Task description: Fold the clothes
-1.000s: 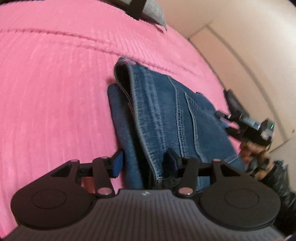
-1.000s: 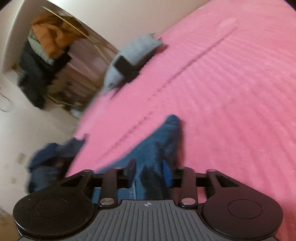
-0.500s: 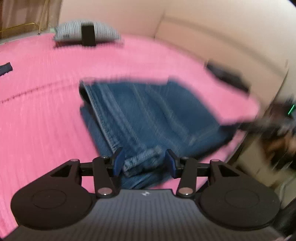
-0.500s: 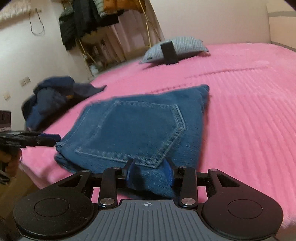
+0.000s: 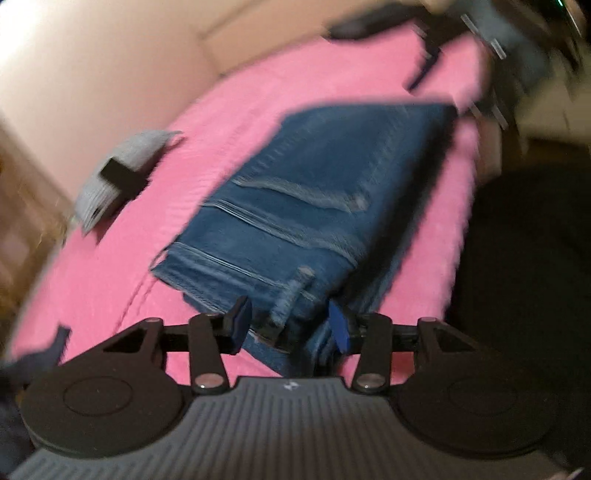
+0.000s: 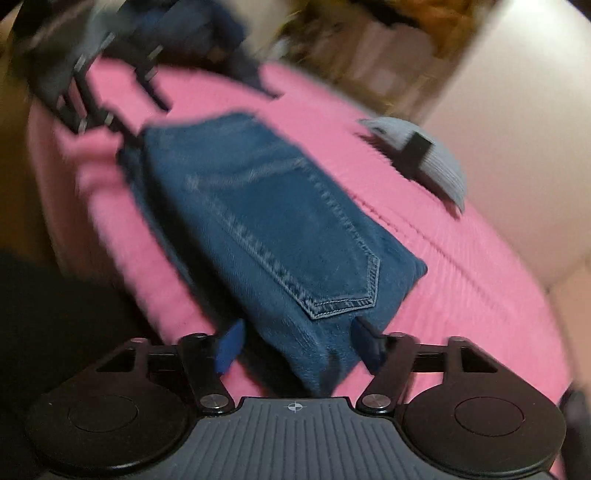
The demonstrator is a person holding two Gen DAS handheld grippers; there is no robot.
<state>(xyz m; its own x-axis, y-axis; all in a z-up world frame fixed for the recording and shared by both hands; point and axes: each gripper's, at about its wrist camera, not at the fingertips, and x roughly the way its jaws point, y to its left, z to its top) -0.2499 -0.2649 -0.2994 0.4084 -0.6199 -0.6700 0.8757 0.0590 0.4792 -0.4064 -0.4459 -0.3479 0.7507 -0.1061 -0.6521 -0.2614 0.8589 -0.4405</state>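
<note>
Pink bed (image 5: 122, 266), both wrist views. The bed fills the middle of each frame; its cover is a soft, ribbed pink fabric with a raised seam running across it. Pale cream walls (image 5: 96, 62) rise behind it at the upper left of the left wrist view and the upper right of the right wrist view. Blurred brown and orange shapes at the top of the right wrist view cannot be identified. A dark mass lies off the bed edge at the right of the left wrist view.

Folded jeans (image 5: 325, 199) lie on the bed near its edge, at the centre of each frame. They are blue denim folded into a thick, roughly rectangular stack; the right wrist view shows a pointed back pocket (image 6: 295, 236) with double pale stitching on the top layer, and the left wrist view shows pale seam lines and a belt loop.

A grey ribbed pillow (image 6: 428, 155) crossed by a black band rests on the bed well apart from the jeans, at centre left in the left wrist view. A dark blue heap of cloth (image 6: 199, 29) sits at the upper left of the right wrist view.

The left gripper (image 5: 291, 326) has its blue-padded fingers apart, a corner of the denim stack lying loosely between them. The right gripper (image 6: 299, 343) likewise has its fingers spread wide either side of the near end of the jeans, not pinching it.
</note>
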